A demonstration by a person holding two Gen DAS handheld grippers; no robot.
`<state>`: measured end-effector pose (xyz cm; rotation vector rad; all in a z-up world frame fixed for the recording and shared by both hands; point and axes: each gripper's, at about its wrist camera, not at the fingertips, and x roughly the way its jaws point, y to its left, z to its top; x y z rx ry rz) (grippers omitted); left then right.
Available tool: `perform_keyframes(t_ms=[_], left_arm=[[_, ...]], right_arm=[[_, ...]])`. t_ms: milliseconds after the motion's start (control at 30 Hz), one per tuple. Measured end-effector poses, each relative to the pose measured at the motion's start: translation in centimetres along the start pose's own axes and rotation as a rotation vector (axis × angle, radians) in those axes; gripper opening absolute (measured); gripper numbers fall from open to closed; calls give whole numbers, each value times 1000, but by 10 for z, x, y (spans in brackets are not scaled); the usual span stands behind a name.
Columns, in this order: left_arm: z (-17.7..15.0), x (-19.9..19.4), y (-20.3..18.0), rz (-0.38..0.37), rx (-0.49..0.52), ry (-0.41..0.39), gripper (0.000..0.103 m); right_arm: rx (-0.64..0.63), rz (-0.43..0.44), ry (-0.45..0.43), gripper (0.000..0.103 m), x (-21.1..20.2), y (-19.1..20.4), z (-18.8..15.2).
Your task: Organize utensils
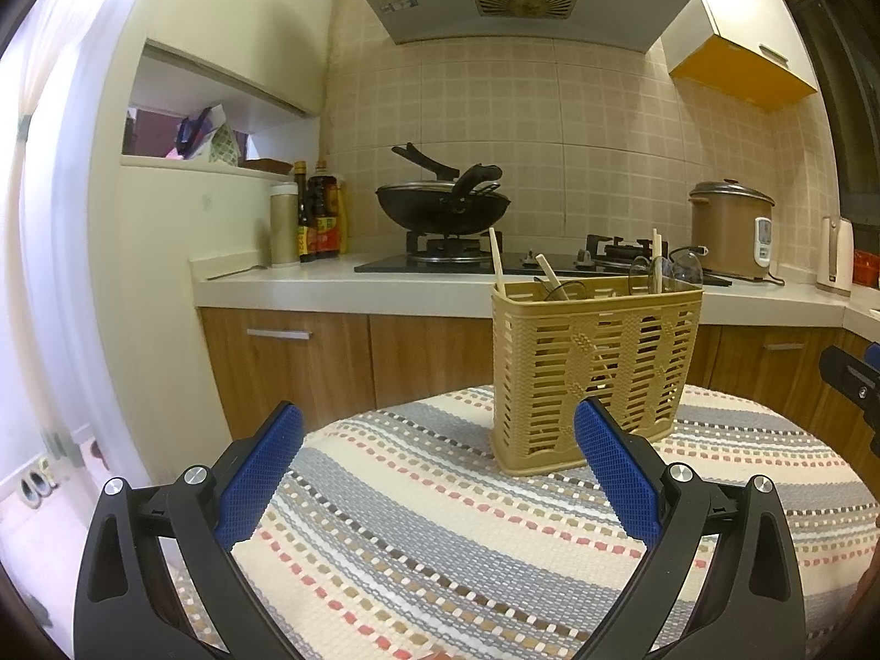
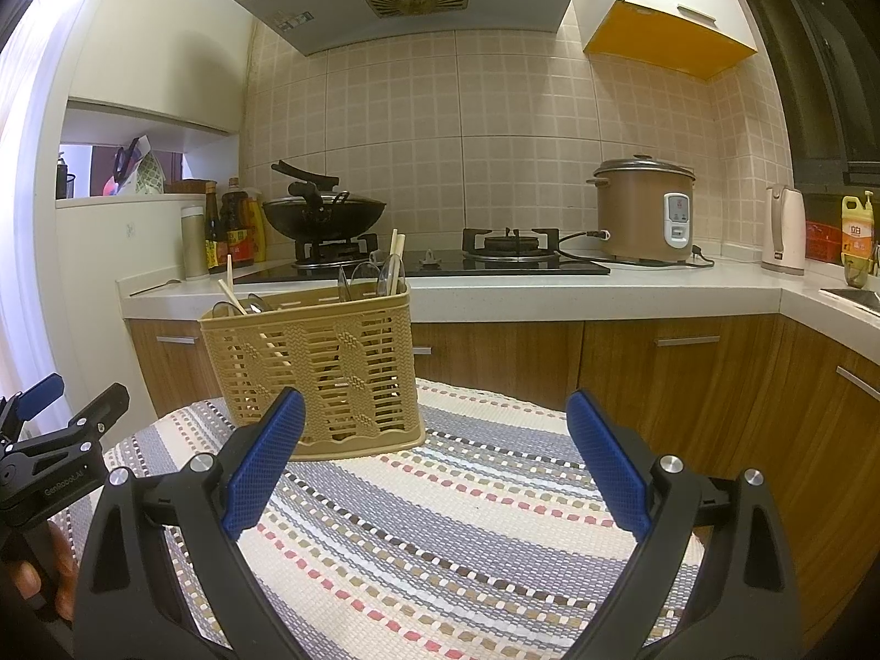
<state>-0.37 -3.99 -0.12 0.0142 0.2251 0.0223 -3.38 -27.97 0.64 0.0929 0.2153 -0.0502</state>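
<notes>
A tan plastic utensil basket (image 1: 594, 374) stands upright on a table with a striped woven cloth (image 1: 440, 522). Wooden chopsticks (image 1: 498, 261) and clear plastic spoons (image 1: 668, 272) stick out of its top. My left gripper (image 1: 437, 429) is open and empty, low over the cloth, with the basket just ahead of its right finger. In the right wrist view the basket (image 2: 319, 368) sits ahead to the left, with chopsticks (image 2: 396, 258) and spoons (image 2: 379, 278) in it. My right gripper (image 2: 434, 418) is open and empty over the cloth (image 2: 440, 522).
A kitchen counter (image 2: 550, 291) runs behind the table with a gas hob, a black wok (image 2: 324, 214), sauce bottles (image 2: 234, 231), a rice cooker (image 2: 643, 209) and a kettle (image 2: 784, 231). The left gripper's body (image 2: 49, 451) shows at the left edge of the right wrist view.
</notes>
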Motion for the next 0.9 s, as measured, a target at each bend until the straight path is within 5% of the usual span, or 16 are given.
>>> perform_keyframes(t_ms=[600, 900], left_arm=[[0, -6, -3, 54, 38, -42, 96], [2, -4, 4, -11, -3, -10, 96]], right_arm=[[-7, -2, 2, 94, 2, 1, -1], [-6, -1, 2, 94, 1, 0, -1]])
